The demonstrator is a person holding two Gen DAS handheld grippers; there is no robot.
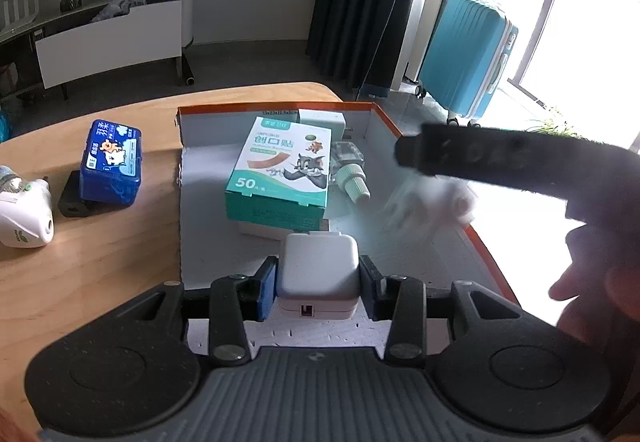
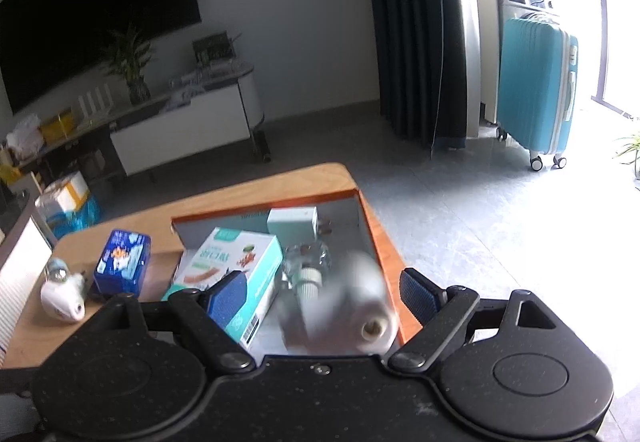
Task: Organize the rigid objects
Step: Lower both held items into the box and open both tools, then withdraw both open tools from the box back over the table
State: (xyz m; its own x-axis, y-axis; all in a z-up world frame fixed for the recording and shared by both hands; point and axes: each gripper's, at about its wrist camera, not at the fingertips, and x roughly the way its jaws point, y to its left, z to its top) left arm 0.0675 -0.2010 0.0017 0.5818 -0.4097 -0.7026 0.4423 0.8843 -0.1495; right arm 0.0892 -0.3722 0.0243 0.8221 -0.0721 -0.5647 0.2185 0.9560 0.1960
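My left gripper (image 1: 318,282) is shut on a white charger block (image 1: 318,268) and holds it over the near end of the orange-rimmed box (image 1: 476,238). In the box lie a green plaster carton (image 1: 280,174), a pale green adapter (image 1: 322,122) and a clear bottle with a green cap (image 1: 352,178). My right gripper (image 2: 324,292) is open over the box (image 2: 384,242); a blurred white device (image 2: 364,306) lies between and below its fingers. The right gripper's finger (image 1: 500,158) crosses the left wrist view above the same blurred white device (image 1: 432,206).
On the wooden table (image 1: 100,262) left of the box sit a blue tin (image 1: 110,166) on a black block (image 1: 74,198) and a white plug-in device (image 1: 22,218). A teal suitcase (image 2: 536,90) and a TV stand (image 2: 180,130) stand on the floor beyond.
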